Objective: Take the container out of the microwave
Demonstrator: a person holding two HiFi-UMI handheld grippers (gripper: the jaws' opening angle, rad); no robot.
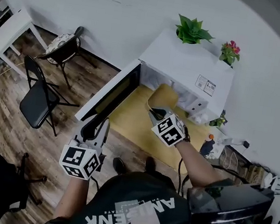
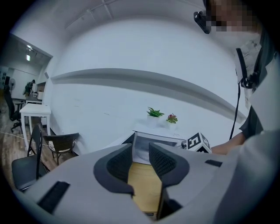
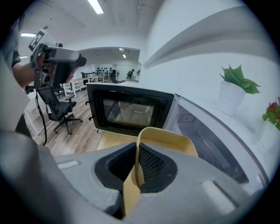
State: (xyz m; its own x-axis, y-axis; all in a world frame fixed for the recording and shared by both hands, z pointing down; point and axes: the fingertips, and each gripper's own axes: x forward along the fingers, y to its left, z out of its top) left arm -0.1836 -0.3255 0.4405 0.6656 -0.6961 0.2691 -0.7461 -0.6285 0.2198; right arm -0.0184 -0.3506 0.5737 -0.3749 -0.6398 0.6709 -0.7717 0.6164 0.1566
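A white microwave stands on a wooden table with its door swung wide open to the left. My right gripper is shut on the rim of a pale yellow container, which hangs just in front of the oven's opening. In the right gripper view the container's wall is pinched between the pads, with the open door behind it. My left gripper hovers near the door's outer end, open with nothing between its fingers. It points toward the microwave.
Two potted plants sit on top of the microwave. Black chairs and a white desk stand on the wood floor to the left. Small items and cables lie to the right of the microwave.
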